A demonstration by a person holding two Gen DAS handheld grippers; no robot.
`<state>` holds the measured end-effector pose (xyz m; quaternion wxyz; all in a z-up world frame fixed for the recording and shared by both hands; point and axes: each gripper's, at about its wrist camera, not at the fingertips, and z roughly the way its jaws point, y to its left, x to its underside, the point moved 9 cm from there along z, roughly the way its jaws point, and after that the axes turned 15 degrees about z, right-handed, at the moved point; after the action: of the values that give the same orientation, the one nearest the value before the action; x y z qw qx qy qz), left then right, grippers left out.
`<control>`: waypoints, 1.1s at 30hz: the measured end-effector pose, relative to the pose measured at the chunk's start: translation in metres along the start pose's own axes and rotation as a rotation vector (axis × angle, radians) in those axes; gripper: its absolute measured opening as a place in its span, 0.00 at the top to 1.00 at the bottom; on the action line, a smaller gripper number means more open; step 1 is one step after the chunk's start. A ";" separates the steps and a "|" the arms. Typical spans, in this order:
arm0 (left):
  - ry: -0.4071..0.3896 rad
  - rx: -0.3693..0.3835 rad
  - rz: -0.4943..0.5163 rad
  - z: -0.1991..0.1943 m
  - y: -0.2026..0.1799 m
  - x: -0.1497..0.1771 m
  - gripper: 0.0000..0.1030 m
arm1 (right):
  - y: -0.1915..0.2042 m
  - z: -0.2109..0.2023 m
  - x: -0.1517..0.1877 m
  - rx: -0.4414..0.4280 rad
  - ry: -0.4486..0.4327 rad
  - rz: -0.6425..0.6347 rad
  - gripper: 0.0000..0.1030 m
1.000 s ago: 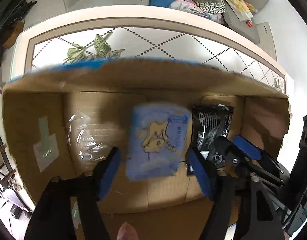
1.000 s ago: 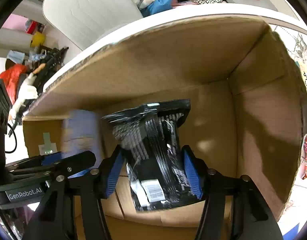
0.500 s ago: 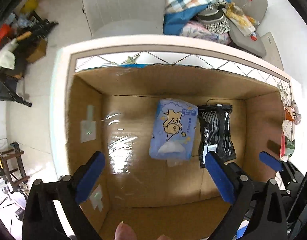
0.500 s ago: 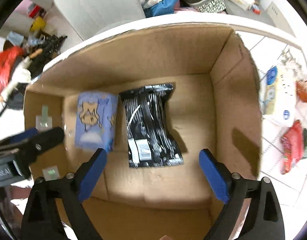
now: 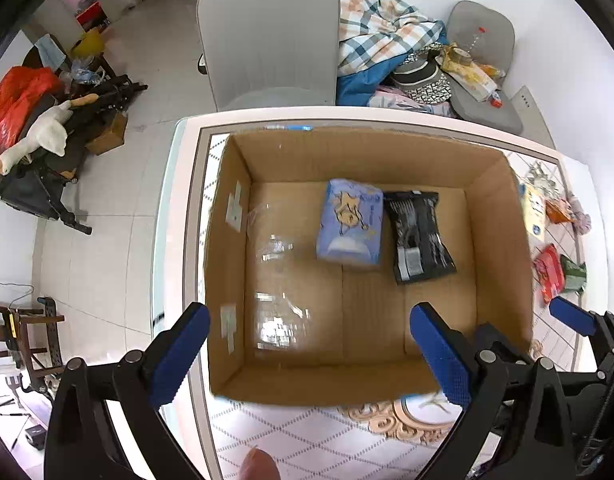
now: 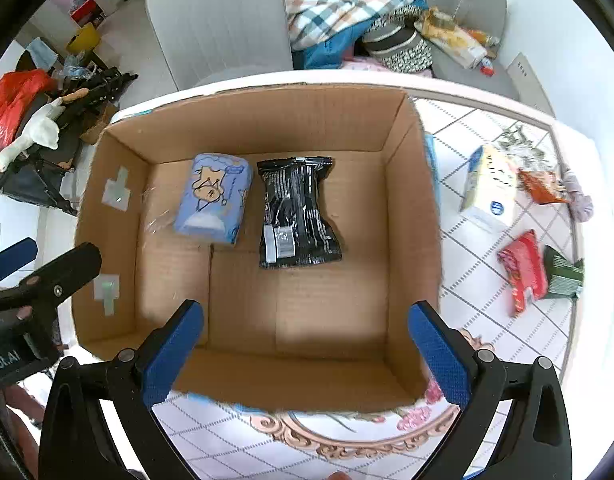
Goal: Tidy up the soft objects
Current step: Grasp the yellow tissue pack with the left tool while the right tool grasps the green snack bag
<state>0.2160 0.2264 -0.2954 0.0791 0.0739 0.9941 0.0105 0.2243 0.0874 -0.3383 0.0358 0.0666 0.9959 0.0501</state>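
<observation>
Now both your left gripper (image 5: pixel 307 352) and right gripper (image 6: pixel 305 350) hang wide and empty over the cardboard box (image 6: pixel 411 216), where the blue tissue pack (image 6: pixel 213 198) and black packet (image 6: pixel 297 214) lie side by side toward twelve o'clock, so reaching for the red packet (image 6: pixel 523 276) at three o'clock could clip the box wall and shift it.

- Under my grippers is a white table (image 6: pixel 487 300) with a diamond-grid top.
- Straight ahead of me, a cardboard box (image 6: pixel 411 208) sits on it.
- Right of my right gripper lie a white-yellow pack (image 6: pixel 489 188), a red packet (image 6: pixel 523 276) and a dark green packet (image 6: pixel 563 276).
</observation>
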 end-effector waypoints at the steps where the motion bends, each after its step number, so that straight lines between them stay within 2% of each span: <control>1: -0.010 0.007 -0.001 -0.006 -0.002 0.005 0.01 | 0.000 -0.006 0.005 -0.004 -0.010 -0.002 0.00; 7: -0.026 0.016 -0.004 -0.036 -0.013 0.030 0.01 | -0.008 -0.033 0.040 -0.042 -0.017 -0.001 0.00; 11: -0.047 0.017 -0.014 -0.058 -0.023 0.035 0.01 | -0.013 -0.050 0.055 -0.084 -0.020 0.004 0.00; 13: -0.061 0.013 -0.006 -0.067 -0.032 0.032 0.01 | -0.018 -0.058 0.057 -0.113 -0.016 0.014 0.00; 16: -0.065 -0.020 0.056 -0.079 -0.054 0.021 0.01 | -0.035 -0.070 0.055 -0.163 -0.008 0.045 0.00; 20: -0.086 -0.018 0.161 -0.085 -0.109 -0.007 0.01 | -0.088 -0.080 0.041 -0.166 -0.012 0.113 0.00; 24: -0.074 -0.001 0.262 -0.069 -0.174 -0.045 0.01 | -0.175 -0.081 0.016 -0.101 -0.040 0.206 0.00; 27: -0.033 0.010 0.317 -0.043 -0.227 -0.074 0.01 | -0.249 -0.069 -0.004 0.008 -0.034 0.220 0.00; 29: -0.001 0.009 0.320 -0.016 -0.263 -0.092 0.01 | -0.299 -0.052 -0.016 0.108 -0.002 0.191 0.00; 32: 0.066 -0.028 0.353 0.029 -0.311 -0.106 0.01 | -0.363 -0.009 -0.027 0.290 0.094 0.061 0.00; 33: 0.087 -0.047 0.365 0.042 -0.322 -0.106 0.01 | -0.385 0.012 -0.030 0.366 0.145 -0.020 0.00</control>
<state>0.2794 -0.1070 -0.3313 0.0343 0.2506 0.9661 0.0510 0.2051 -0.2957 -0.3884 -0.0480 0.0581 0.9890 -0.1275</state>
